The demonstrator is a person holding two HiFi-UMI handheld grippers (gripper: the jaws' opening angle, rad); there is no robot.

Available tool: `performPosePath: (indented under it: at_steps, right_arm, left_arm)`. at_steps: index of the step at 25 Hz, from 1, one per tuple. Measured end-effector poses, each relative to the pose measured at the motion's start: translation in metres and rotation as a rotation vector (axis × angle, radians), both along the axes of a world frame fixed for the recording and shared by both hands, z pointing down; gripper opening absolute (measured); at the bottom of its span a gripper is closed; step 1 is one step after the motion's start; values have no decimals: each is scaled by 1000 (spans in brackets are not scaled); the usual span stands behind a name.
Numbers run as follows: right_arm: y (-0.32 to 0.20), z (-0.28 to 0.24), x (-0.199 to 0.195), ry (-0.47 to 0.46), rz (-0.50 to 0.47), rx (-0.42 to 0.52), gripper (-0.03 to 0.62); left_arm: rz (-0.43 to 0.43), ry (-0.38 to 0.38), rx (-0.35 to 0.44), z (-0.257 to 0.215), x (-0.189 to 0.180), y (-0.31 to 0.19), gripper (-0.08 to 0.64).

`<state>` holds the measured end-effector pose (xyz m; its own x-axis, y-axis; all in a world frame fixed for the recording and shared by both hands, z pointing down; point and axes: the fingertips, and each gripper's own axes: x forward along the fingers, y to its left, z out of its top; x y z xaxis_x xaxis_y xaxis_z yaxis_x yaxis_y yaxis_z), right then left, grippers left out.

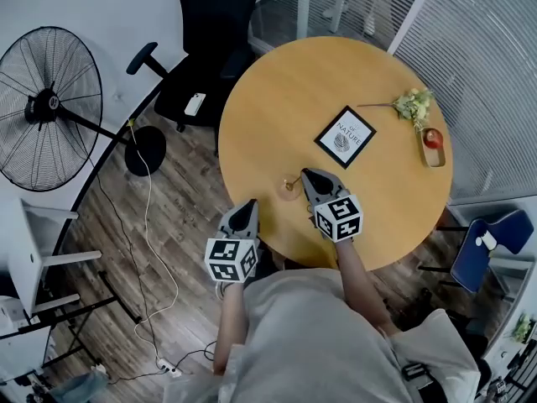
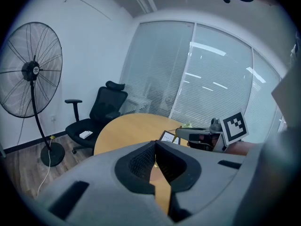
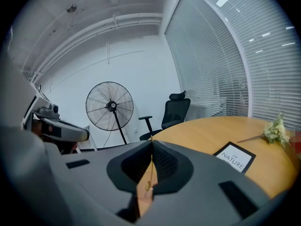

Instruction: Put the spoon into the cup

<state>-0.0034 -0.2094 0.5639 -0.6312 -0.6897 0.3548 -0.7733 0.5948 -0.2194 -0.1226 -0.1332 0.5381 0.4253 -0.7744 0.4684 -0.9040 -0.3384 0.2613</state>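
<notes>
1. Holding the thin gold spoon (image 3: 151, 167) is the right claw (image 3: 151, 144). Its two jaws are pressed shut on the handle.
2. The little brown cup (image 1: 289, 190) sits on the round worktop (image 1: 294, 91), just by that claw's tip. I cannot tell if the spoon's end is in the cup yet.
3. The left claw (image 2: 155, 144) has its jaws together with nothing in them. It hangs off the worktop's near edge, apart from the cup.
4. To do this well, I think the spoon's low end should be right over the cup's mouth. Go down slowly and let go only when it is inside, so the cup does not tip.
5. A framed card (image 1: 345, 137) and flowers (image 1: 414, 105) lie well apart.
</notes>
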Motion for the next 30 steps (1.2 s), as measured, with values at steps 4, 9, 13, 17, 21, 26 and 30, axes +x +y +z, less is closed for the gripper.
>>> performPosePath:
  at_steps: [4, 9, 13, 17, 21, 26, 30]
  right_arm:
    - [1, 7, 1, -7, 14, -11, 1]
    - [1, 21, 3, -22, 33, -30, 2]
    - [3, 33, 4, -29, 55, -52, 1]
    - [2, 44, 4, -60, 78, -75, 2]
    - [2, 55, 7, -108, 120, -106, 2]
    - [4, 68, 14, -136, 160, -138, 2]
    - [5, 74, 15, -120, 155, -145, 2]
  left_arm:
    - [8, 3, 0, -1, 3, 0, 8]
    - [14, 0, -4, 1, 5, 1, 8]
    - [13, -2, -9, 3, 5, 4, 8]
    - [16, -8, -11, 5, 4, 5, 8]
    - [24, -16, -9, 3, 5, 4, 8]
    - [36, -23, -8, 1, 9, 4, 8]
    - [33, -24, -6, 1, 11, 2, 8]
